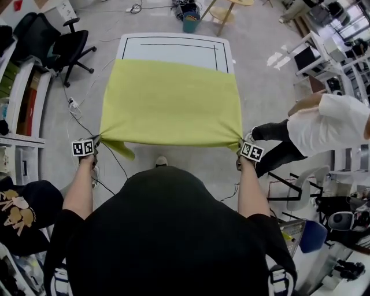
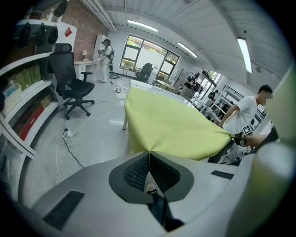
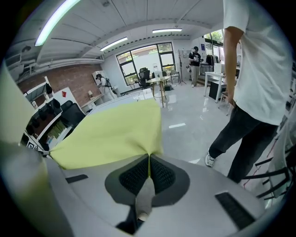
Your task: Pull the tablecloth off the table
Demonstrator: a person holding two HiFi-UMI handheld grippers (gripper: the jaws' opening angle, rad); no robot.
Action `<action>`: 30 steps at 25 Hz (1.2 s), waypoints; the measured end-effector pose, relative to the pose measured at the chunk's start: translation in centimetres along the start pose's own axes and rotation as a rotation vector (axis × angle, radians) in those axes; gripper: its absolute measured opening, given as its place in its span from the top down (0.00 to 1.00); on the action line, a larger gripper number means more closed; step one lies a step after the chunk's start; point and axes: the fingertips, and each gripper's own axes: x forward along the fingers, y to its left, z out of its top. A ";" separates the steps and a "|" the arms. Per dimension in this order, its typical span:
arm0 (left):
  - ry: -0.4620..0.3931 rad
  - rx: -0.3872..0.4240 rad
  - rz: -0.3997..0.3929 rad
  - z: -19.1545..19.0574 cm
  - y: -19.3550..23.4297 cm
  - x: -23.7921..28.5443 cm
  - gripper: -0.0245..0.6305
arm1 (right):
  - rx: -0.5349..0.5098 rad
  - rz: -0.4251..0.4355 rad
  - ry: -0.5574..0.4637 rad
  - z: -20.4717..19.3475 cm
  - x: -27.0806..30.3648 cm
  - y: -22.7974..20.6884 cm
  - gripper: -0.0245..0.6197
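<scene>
A yellow-green tablecloth (image 1: 171, 101) lies over the near part of a white table (image 1: 173, 49), whose far end shows bare with a black line near its rim. The cloth's near edge is stretched taut in the air between my two grippers. My left gripper (image 1: 95, 140) is shut on the near left corner, and the tablecloth (image 2: 171, 125) fans out from its pinched pads. My right gripper (image 1: 241, 143) is shut on the near right corner, where the tablecloth (image 3: 111, 134) spreads away to the left.
A person in a white shirt (image 1: 329, 124) bends close by my right gripper. A black office chair (image 1: 63, 46) stands left of the table, shelves (image 1: 20, 104) run along the left wall, and cables (image 1: 81, 115) lie on the floor. Stools (image 1: 222, 14) stand beyond the table.
</scene>
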 end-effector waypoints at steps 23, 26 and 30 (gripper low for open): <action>0.021 -0.053 0.038 -20.7 -10.0 -8.3 0.93 | -0.014 0.027 0.078 -17.4 -10.8 -7.3 0.93; 0.011 -0.053 0.037 -22.5 -10.8 -9.2 0.93 | -0.019 0.027 0.076 -19.1 -11.7 -7.9 0.93; 0.001 -0.059 0.040 -24.5 -11.6 -10.6 0.93 | -0.029 0.030 0.081 -20.7 -12.8 -8.2 0.93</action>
